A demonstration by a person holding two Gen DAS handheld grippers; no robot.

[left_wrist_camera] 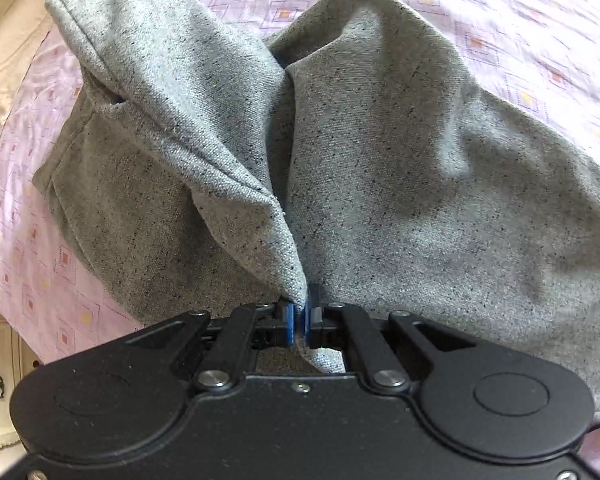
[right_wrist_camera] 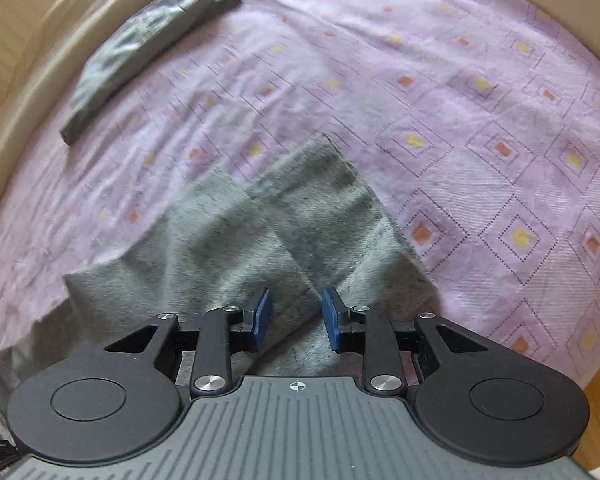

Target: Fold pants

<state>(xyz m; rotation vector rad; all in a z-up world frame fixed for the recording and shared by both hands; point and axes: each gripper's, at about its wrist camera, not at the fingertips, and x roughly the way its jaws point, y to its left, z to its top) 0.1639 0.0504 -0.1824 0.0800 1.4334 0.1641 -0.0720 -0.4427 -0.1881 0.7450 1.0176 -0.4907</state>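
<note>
The speckled grey pants (left_wrist_camera: 380, 184) lay rumpled on the pink patterned bedspread (right_wrist_camera: 440, 128), legs overlapping. The left gripper (left_wrist_camera: 300, 320) was clenched on a pinched fold of them. The right gripper (right_wrist_camera: 296, 316) hung released above the cloth, blue pads (right_wrist_camera: 262, 316) apart. A dark folded garment (right_wrist_camera: 140, 48) lay near the bed's edge.

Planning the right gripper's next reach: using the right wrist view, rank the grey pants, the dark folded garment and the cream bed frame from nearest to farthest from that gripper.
1. grey pants: directly under the open right gripper, cloth between its pads.
2. dark folded garment: far upper left on the purple bedsheet.
3. cream bed frame: just beyond that garment, along the left edge.
</note>
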